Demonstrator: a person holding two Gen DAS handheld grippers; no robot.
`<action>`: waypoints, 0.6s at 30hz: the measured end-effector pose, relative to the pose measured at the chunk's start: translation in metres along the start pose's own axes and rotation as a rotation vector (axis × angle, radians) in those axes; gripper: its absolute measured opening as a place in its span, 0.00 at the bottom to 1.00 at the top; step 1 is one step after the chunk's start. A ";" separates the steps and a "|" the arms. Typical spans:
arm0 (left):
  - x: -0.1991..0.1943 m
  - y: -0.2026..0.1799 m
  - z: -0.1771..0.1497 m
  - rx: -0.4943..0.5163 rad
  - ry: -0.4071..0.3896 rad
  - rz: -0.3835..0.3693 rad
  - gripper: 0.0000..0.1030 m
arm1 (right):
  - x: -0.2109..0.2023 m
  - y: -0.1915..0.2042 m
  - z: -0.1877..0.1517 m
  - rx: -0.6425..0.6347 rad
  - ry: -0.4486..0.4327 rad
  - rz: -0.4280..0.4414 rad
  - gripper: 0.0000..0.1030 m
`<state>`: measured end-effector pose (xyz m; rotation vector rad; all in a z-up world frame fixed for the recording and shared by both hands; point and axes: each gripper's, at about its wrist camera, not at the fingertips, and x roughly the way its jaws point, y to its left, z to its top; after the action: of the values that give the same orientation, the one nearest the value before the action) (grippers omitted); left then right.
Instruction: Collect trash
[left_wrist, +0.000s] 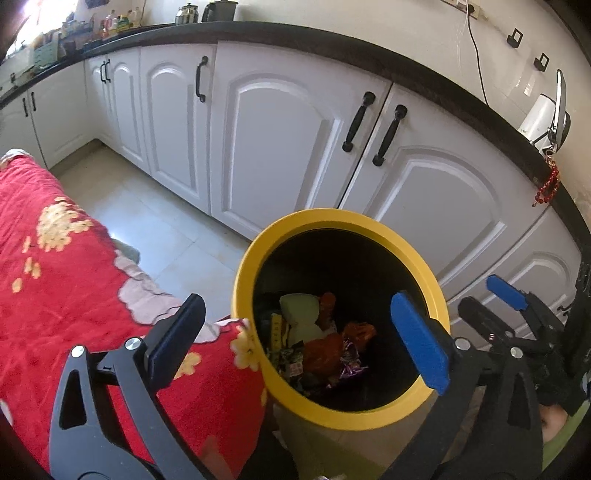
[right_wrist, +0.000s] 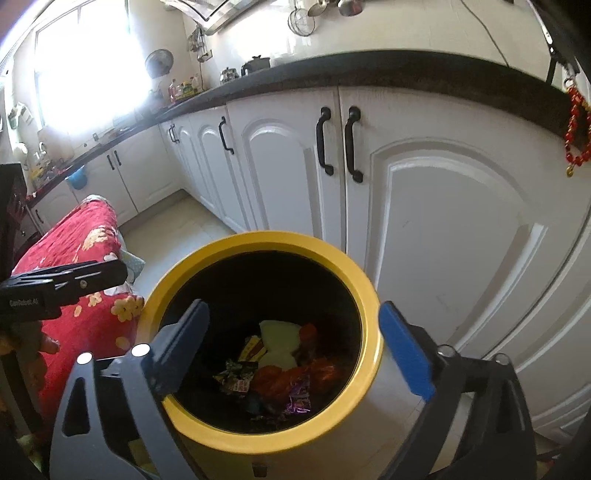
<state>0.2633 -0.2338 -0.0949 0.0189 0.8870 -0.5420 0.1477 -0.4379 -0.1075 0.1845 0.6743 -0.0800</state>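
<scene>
A trash bin with a yellow rim (left_wrist: 258, 251) (right_wrist: 369, 295) stands on the floor below both grippers. Inside lie several wrappers (left_wrist: 325, 347) (right_wrist: 280, 373): orange, purple, green, and a pale crumpled piece. My left gripper (left_wrist: 295, 339) hangs open above the bin's left side, nothing between its fingers. My right gripper (right_wrist: 291, 354) is open over the bin's mouth, also empty. The right gripper (left_wrist: 513, 306) shows at the right edge of the left wrist view. In the right wrist view the left gripper's finger (right_wrist: 88, 275) appears at the left.
White cabinet doors (left_wrist: 280, 140) (right_wrist: 454, 236) with black handles run behind the bin under a dark countertop (left_wrist: 332, 40). A red flowered cloth (left_wrist: 66, 266) (right_wrist: 77, 240) covers a surface left of the bin. Pale floor tiles (left_wrist: 155, 221) lie between them.
</scene>
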 end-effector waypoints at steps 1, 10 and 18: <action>-0.003 0.000 -0.001 0.003 -0.004 0.009 0.90 | -0.003 0.002 0.001 -0.004 -0.003 0.003 0.90; -0.033 0.003 -0.008 0.004 -0.035 0.053 0.90 | -0.021 0.023 0.008 -0.040 -0.026 -0.019 0.94; -0.069 0.012 -0.020 -0.001 -0.095 0.106 0.90 | -0.041 0.043 0.010 -0.051 -0.049 0.000 0.94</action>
<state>0.2187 -0.1884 -0.0589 0.0389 0.7893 -0.4394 0.1272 -0.3972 -0.0678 0.1331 0.6271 -0.0667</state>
